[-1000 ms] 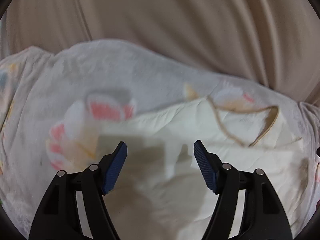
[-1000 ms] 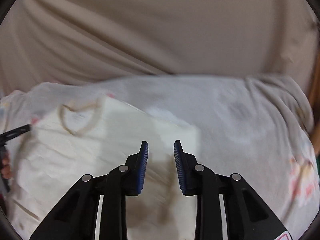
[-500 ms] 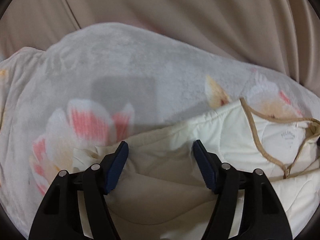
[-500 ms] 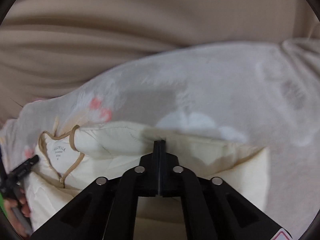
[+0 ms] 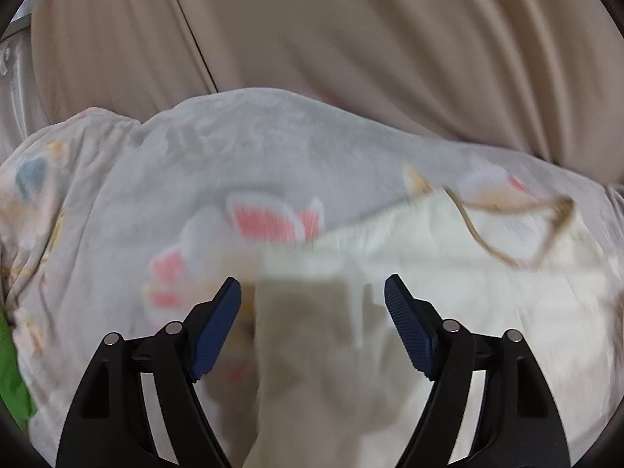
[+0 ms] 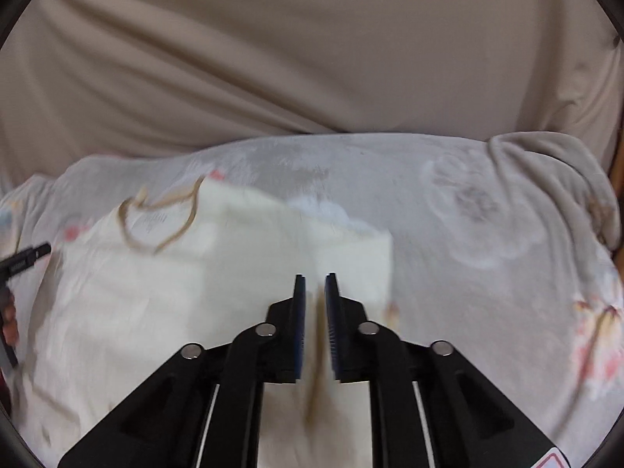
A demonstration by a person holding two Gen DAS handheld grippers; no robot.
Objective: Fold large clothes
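Garment (image 5: 448, 273): a cream quilted top with tan trim around the neckline (image 5: 507, 234), lying folded on a pale blanket (image 5: 234, 156) printed with pink and white flowers, in front of a beige curtain (image 5: 351, 31). In the left wrist view, the left gripper (image 5: 312, 292) is above the left-hand portion of the garment; its blue pads (image 5: 216, 331) stand well apart and have just been opening, with a flap of cream cloth visible between them. The picture is blurred, but neither pad presses on the cloth, so this gripper is released. In the right wrist view, the right gripper (image 6: 315, 284) is above the right-hand portion of the garment (image 6: 234, 265), near its right edge. Its jaws are nearly together with a narrow gap, and have just been opening from fully closed. Cloth with a tan streak shows through the gap; whether the pads pinch it cannot be told from the blurred picture. The neckline (image 6: 156, 218) lies toward the far left of this view. A printed label (image 6: 154, 220) inside the neck carries small dark lettering, too blurred to read. At the left border of the same view, part of the other tool and a person's fingers (image 6: 9, 323) are visible.
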